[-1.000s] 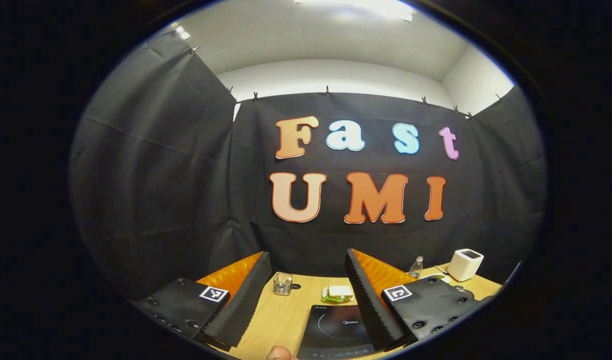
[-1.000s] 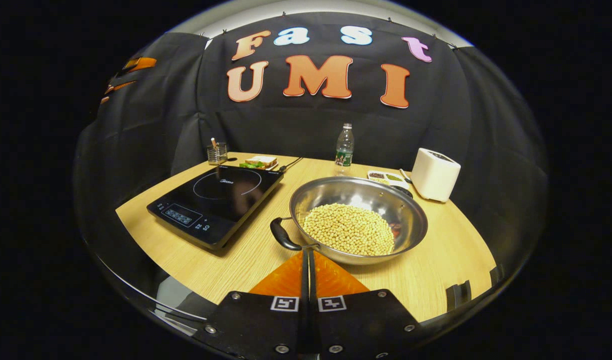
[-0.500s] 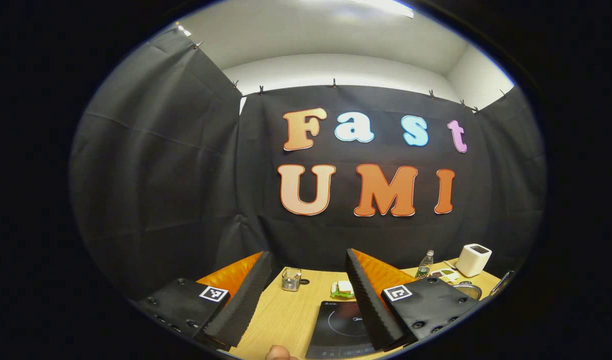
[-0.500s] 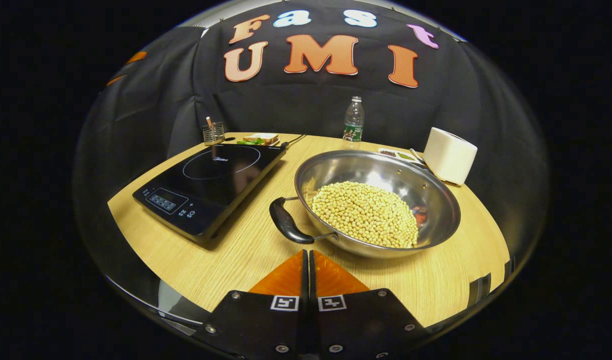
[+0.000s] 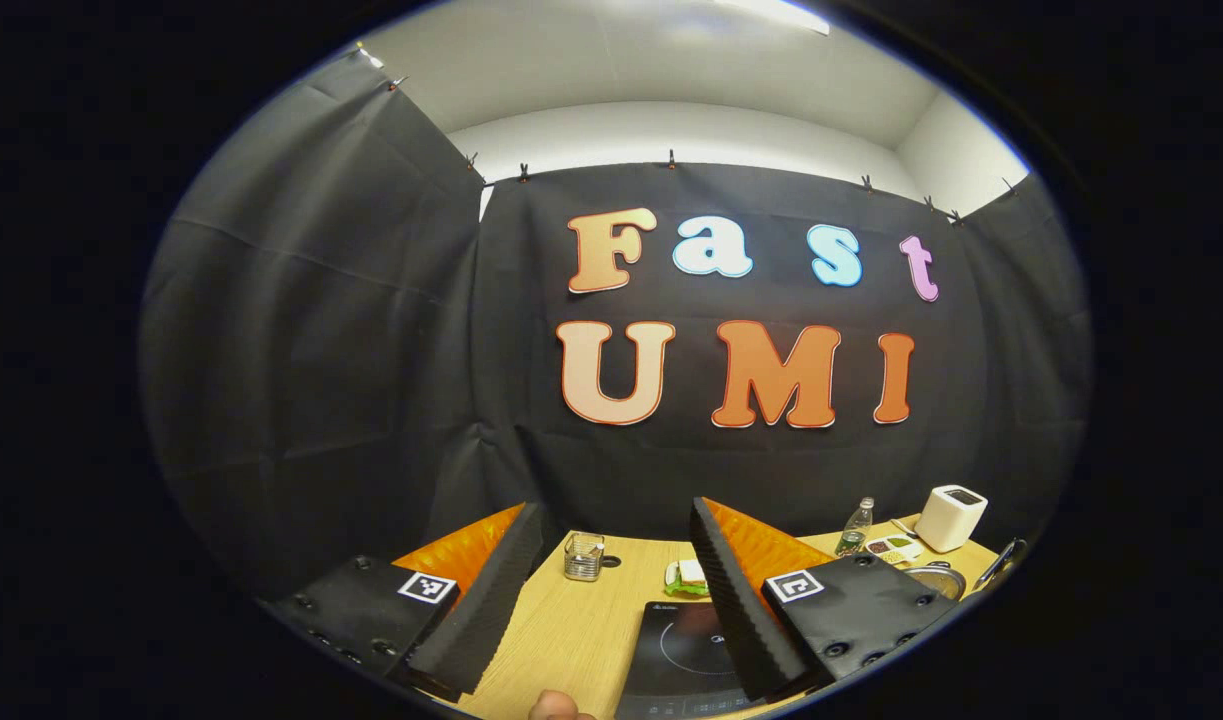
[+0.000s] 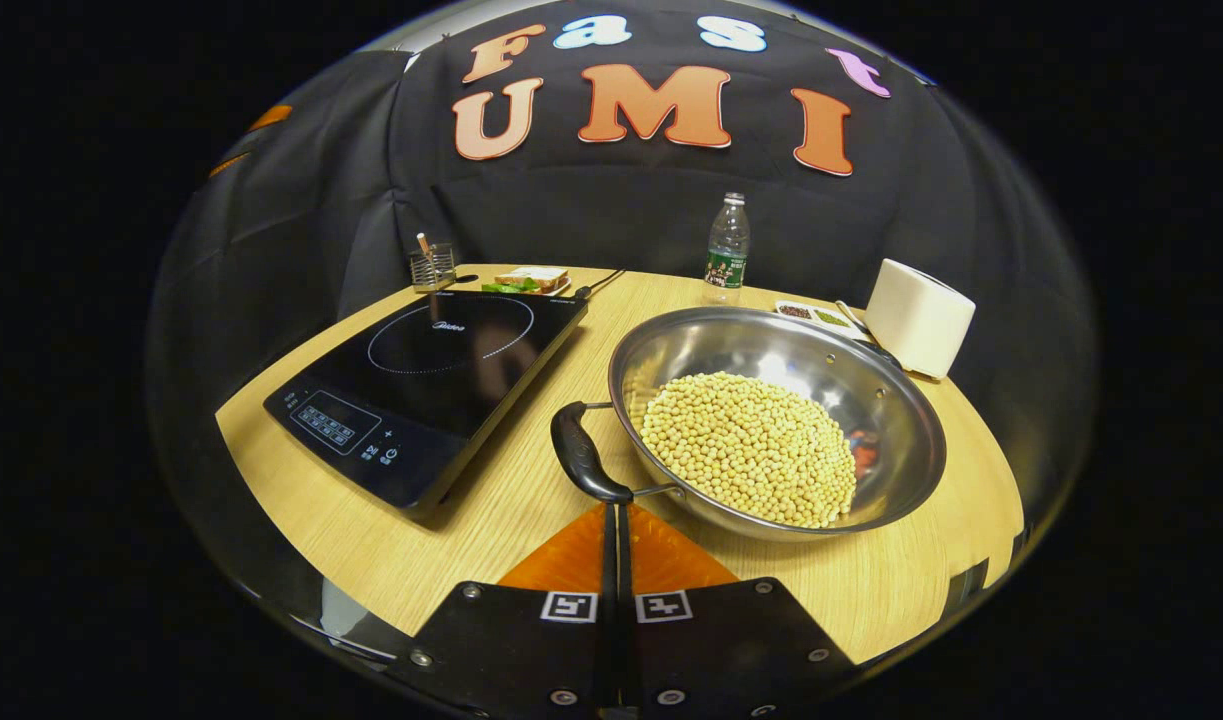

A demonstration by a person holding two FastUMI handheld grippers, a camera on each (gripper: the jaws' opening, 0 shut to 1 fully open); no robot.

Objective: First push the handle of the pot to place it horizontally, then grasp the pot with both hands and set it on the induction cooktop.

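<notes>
- The pot (image 6: 777, 415) is sitting at centre right of the right gripper view, full of pale beans (image 6: 749, 446), on the wooden table (image 6: 451, 520)
- The right gripper (image 6: 616, 515), fingers pressed together and holding nothing, is pointing at the pot's black handle (image 6: 581, 464), probably so the closed tip works as a pusher
- The cooktop (image 6: 426, 380) is lying bare at centre left, just beside the pot
- The left gripper (image 5: 611, 560), at the bottom of the left gripper view, is gaping wide and empty, seemingly waiting high above the table for the two-handed lift
</notes>
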